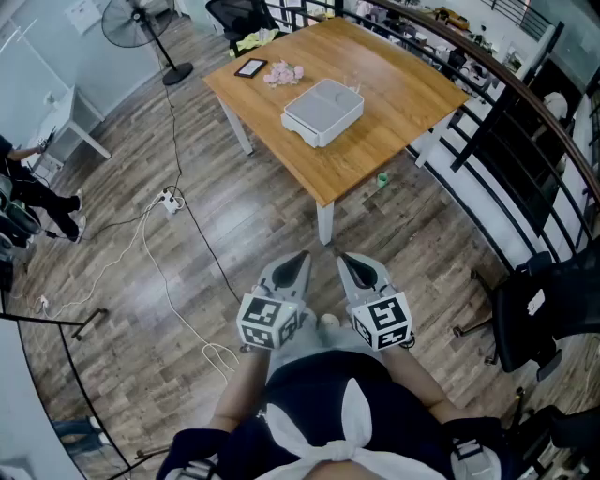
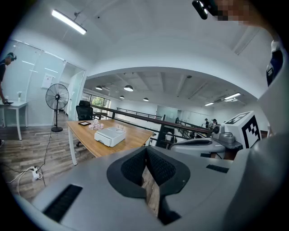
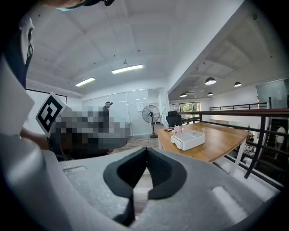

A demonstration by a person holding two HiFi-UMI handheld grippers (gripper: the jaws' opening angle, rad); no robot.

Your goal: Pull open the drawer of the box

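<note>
- Left claw (image 1: 299, 256) and right claw (image 1: 344, 258), head view: both are held low in front of the person's body, side by side, with their tips aimed toward the table (image 1: 403, 94). Each tapers to a closed point.
- Head view, task thing: the white box (image 1: 323, 111) rests near the middle of the wooden table, well apart from both claws. Its sides look flush, and which side carries the drawer cannot be told. A dark flat device (image 1: 250, 67) and a pink bundle (image 1: 283, 73) lie just beyond the box. A fan (image 1: 141, 23) stands on the floor past the table's left corner.
- Left gripper view: the left claw (image 2: 146, 151) has its jaws together at the tips, with nothing held. Only wooden floor shows through the slit below. The box (image 2: 110, 135) sits on the table (image 2: 86, 131) ahead and to the left, with the fan (image 2: 57, 97) further left.
- Right gripper view: the right claw (image 3: 146, 151) has its jaw tips meeting and grips nothing. The box (image 3: 189, 140) sits on the table (image 3: 221, 144) ahead and to the right, with the fan (image 3: 151, 115) behind it.
</note>
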